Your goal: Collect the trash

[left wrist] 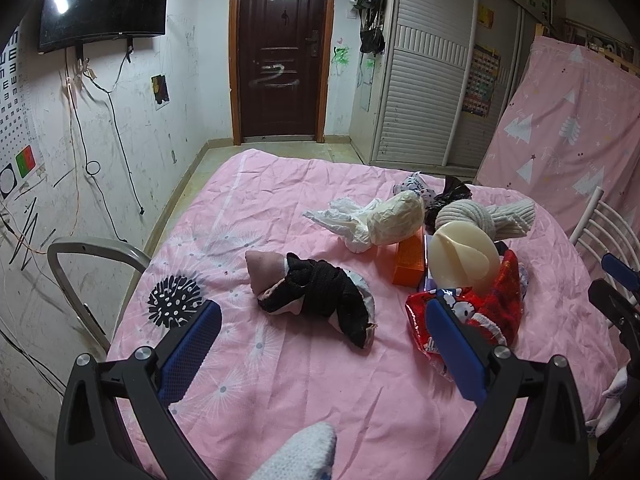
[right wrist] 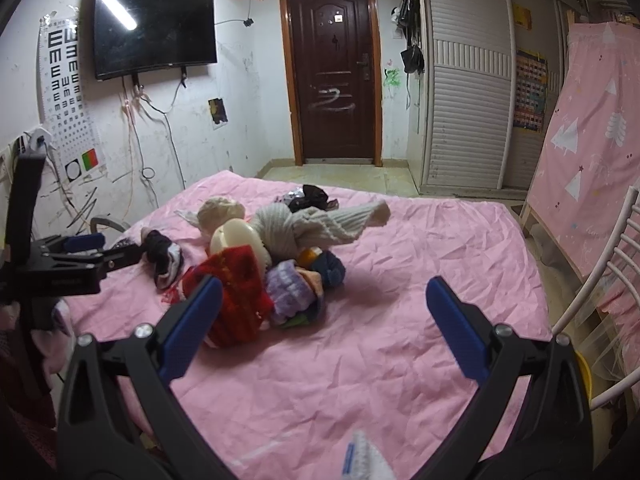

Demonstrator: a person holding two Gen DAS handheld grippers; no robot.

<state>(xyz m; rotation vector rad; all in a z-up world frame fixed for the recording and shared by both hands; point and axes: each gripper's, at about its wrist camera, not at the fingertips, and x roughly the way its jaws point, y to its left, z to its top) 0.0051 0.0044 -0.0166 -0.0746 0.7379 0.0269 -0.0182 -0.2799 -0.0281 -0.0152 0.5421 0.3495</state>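
A heap of items lies on a pink sheet (left wrist: 280, 380): a black and pink cloth bundle (left wrist: 316, 296), a white crumpled bag (left wrist: 372, 220), an orange box (left wrist: 410, 264), a cream round lid (left wrist: 466, 258), a red printed wrapper (left wrist: 472, 320) and a knotted beige knit (left wrist: 484, 216). My left gripper (left wrist: 322, 334) hangs open just above the sheet, with the black bundle beyond its tips. The right wrist view shows the same heap, with the red cloth (right wrist: 236, 292) and purple knit (right wrist: 290, 290) nearest. My right gripper (right wrist: 324, 310) is open and holds nothing.
A grey chair back (left wrist: 92, 256) stands at the bed's left edge and a white metal chair (right wrist: 592, 292) at its right. A pink-covered board (left wrist: 568, 128) leans by the wardrobe (left wrist: 432, 80). A dark door (left wrist: 280, 48) and wall TV (right wrist: 154, 24) lie beyond. A gloved finger (left wrist: 300, 456) shows low in frame.
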